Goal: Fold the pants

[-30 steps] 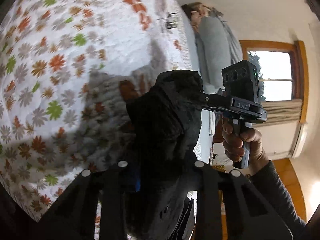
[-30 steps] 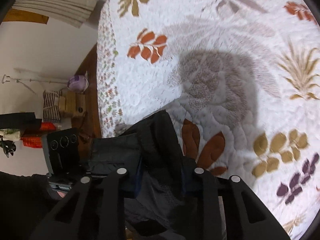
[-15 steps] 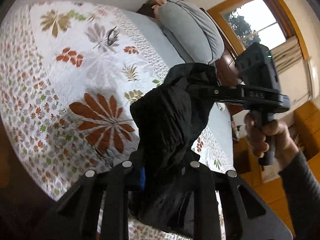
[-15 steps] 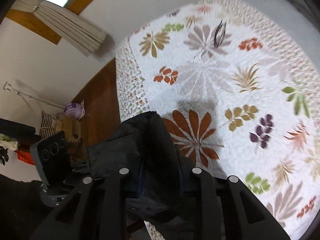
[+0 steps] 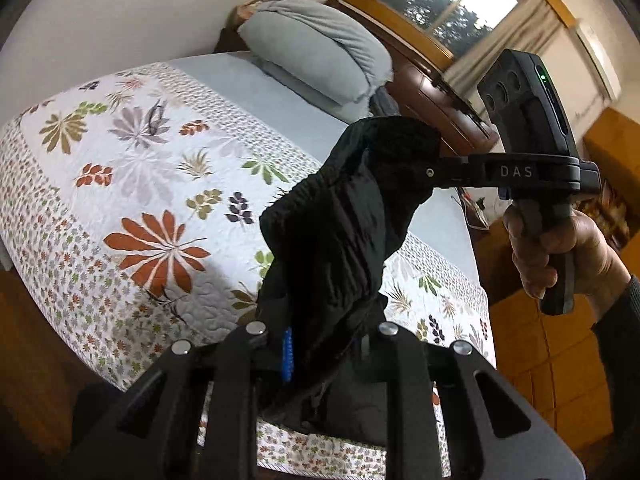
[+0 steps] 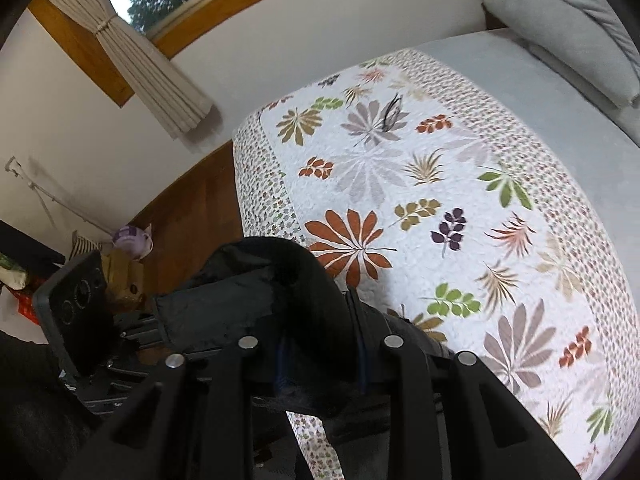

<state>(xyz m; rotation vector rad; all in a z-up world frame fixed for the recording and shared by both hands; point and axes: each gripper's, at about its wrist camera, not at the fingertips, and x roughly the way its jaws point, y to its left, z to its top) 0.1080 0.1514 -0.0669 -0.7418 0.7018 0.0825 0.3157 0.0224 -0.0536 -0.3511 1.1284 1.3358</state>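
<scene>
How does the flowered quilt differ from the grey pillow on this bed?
The quilt is white with printed leaves and flowers; the pillow is plain grey. The quilt lies spread flat over most of the bed; the pillow sits bunched up in a rounded heap at the head end. The quilt has a stitched texture and a small-patterned border; the pillow looks smooth with soft folds. Both rest on the same bed.

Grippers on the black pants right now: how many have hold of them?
2. The left gripper pinches the black pants at the bottom of its own view; the right gripper clamps their upper bunch, above the quilt.
</scene>
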